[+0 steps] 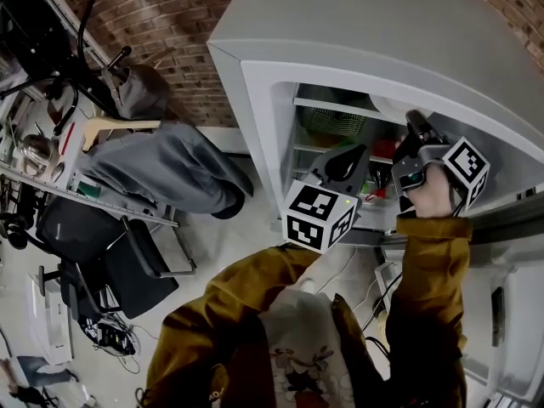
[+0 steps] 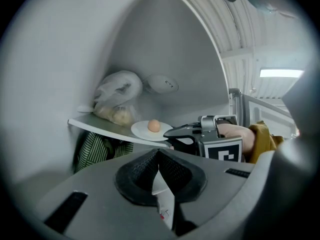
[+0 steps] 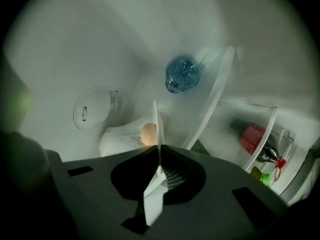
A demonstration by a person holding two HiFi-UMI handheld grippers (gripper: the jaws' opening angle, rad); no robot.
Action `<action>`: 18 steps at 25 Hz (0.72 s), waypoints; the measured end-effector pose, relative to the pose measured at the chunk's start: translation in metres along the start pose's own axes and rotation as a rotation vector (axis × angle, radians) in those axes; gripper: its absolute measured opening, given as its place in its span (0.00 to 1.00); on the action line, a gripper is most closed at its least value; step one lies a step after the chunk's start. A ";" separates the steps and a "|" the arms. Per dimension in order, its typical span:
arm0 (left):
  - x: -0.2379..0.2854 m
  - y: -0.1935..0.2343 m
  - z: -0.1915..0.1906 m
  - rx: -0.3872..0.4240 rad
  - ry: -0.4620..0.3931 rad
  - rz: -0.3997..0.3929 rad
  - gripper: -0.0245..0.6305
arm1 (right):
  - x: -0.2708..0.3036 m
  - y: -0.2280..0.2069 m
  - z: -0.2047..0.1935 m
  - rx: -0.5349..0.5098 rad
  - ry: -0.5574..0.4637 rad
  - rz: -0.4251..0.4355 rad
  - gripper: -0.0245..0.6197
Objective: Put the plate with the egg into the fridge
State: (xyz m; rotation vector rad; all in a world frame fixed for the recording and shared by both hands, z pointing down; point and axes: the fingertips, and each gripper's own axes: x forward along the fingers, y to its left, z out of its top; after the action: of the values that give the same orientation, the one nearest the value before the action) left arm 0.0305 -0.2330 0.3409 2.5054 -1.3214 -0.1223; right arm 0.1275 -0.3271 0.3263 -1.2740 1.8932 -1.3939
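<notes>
Right gripper view: fingers (image 3: 132,176) pinch the plate (image 3: 154,119) edge, egg (image 3: 148,134) aboard.

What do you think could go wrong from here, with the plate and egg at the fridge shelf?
1. The egg lies loose on the plate, which the right gripper grips by its rim; a tilt or jerk on release might roll it off.
2. The plate seems to sit near the front edge of the shelf; let go here, it may tip out.
3. The bag lies close behind, so pushing deeper could bump it.
</notes>
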 end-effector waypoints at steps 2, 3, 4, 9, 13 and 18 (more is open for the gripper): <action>0.002 0.001 0.002 0.014 0.003 -0.001 0.05 | 0.001 -0.001 -0.001 0.006 -0.003 -0.008 0.06; 0.004 0.001 0.004 0.021 0.004 -0.002 0.05 | 0.002 -0.001 0.000 0.008 -0.005 -0.010 0.06; 0.006 0.001 0.005 0.026 0.006 -0.003 0.05 | 0.002 -0.001 0.000 0.009 -0.006 -0.011 0.06; 0.017 0.002 0.008 0.041 0.014 -0.007 0.05 | 0.007 -0.002 0.003 0.014 -0.009 -0.015 0.06; 0.023 0.003 0.010 0.040 0.019 -0.012 0.05 | 0.010 0.003 0.006 -0.001 -0.009 -0.015 0.06; 0.028 0.001 0.012 0.035 0.020 -0.017 0.05 | 0.013 0.009 0.011 -0.060 -0.007 -0.028 0.07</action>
State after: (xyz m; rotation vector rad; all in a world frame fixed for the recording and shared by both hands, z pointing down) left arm 0.0431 -0.2586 0.3312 2.5404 -1.3060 -0.0784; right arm 0.1264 -0.3435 0.3158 -1.3364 1.9332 -1.3544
